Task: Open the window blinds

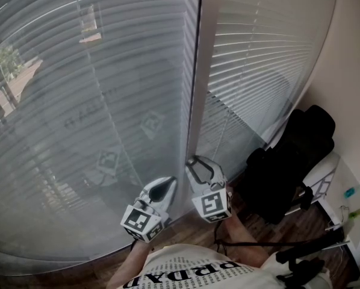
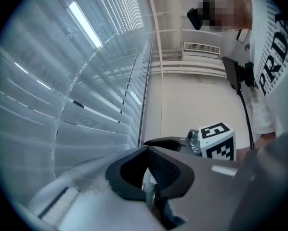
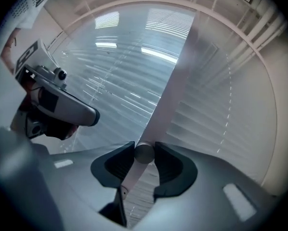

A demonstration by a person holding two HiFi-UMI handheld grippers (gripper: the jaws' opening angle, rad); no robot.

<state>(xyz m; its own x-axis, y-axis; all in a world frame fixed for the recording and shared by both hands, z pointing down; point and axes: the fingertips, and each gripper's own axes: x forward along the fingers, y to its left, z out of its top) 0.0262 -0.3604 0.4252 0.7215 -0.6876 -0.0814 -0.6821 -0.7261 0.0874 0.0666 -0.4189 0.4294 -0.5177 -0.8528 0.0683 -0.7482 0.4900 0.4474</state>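
Note:
Horizontal window blinds (image 1: 77, 101) fill the left pane, their slats tilted so that trees and a roof show dimly through. A second set of blinds (image 1: 258, 53) covers the right pane beyond the pale window post (image 1: 198, 89). My right gripper (image 1: 198, 164) points at the foot of that post. In the right gripper view its jaws (image 3: 144, 150) are shut on the round pale tilt wand (image 3: 144, 154). My left gripper (image 1: 165, 188) hovers just left of it, close to the slats, shut with nothing in it (image 2: 146, 148).
A black bag (image 1: 294, 155) rests on a chair right of the window, by a white shelf (image 1: 342, 191). Black gear (image 1: 306, 257) lies on the wooden floor at the lower right. The person's white printed shirt (image 2: 274, 57) fills the right edge of the left gripper view.

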